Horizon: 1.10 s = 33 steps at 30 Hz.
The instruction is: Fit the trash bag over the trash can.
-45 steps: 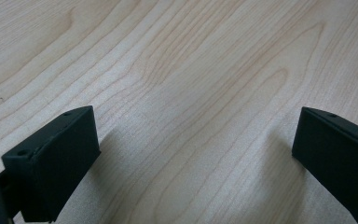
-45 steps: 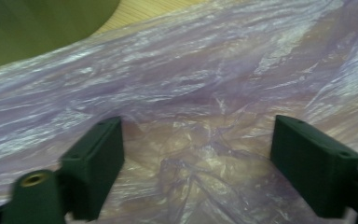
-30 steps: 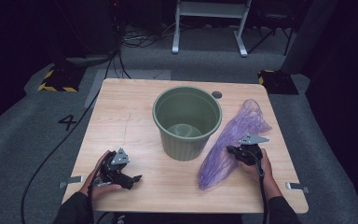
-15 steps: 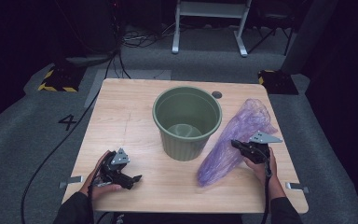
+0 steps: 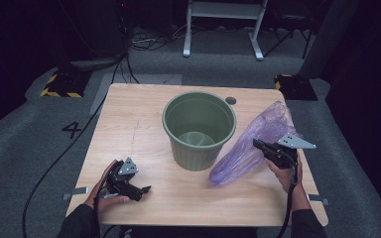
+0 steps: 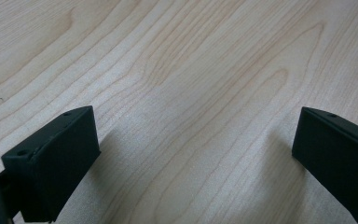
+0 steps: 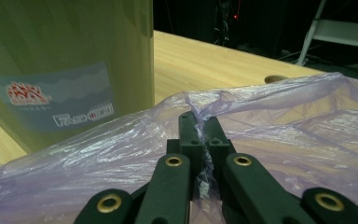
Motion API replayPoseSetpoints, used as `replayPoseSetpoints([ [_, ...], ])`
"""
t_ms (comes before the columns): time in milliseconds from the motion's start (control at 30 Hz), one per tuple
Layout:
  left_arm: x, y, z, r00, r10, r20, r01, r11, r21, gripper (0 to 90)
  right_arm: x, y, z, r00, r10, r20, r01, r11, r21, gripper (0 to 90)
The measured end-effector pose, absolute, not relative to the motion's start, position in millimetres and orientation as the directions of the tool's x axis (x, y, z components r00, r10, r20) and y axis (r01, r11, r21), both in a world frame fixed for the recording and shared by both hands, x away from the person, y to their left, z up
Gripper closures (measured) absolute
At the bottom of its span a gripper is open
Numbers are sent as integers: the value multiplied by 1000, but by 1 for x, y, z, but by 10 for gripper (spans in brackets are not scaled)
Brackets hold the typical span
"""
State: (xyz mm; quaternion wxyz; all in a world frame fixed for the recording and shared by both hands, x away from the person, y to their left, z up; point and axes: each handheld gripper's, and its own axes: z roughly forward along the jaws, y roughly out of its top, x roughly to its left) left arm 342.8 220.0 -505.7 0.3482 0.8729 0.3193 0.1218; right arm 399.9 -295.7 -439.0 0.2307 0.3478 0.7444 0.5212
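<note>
The right gripper (image 5: 258,144) has lifted since a moment ago, pulling the purple bag (image 5: 250,148) up off the table (image 5: 144,124) so it can be opened. Its fingers (image 7: 200,140) are clenched tight on a fold of the bag, which spreads beyond them, with the bin (image 5: 199,129) just to their left. The left gripper (image 6: 191,163) rests with fingers spread, holding nothing, only bare wood between them.

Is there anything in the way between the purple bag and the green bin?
Nothing visible. The right gripper is shut on a fold of the purple bag, which lies right beside the green bin. The bin's mouth is open.
</note>
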Motion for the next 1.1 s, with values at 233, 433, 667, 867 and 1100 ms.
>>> replayPoseSetpoints([
  [233,343,220,-506,760,650,-12,480,-548,686,0,391,-304,-423,-646,763,-4,233,202,951,900],
  [433,344,219,-506,758,653,-11,481,-547,685,0,381,-308,-408,-650,759,-19,188,185,965,900],
  [667,344,218,-506,757,653,-9,480,-547,686,0,370,-308,-380,-652,757,-48,120,165,979,900],
  [867,345,218,-506,759,652,-8,479,-549,685,0,365,-304,-362,-651,756,-70,85,164,983,900],
  [1100,346,217,-506,761,649,-7,477,-551,685,0,366,-298,-352,-659,748,-85,64,169,984,900],
])
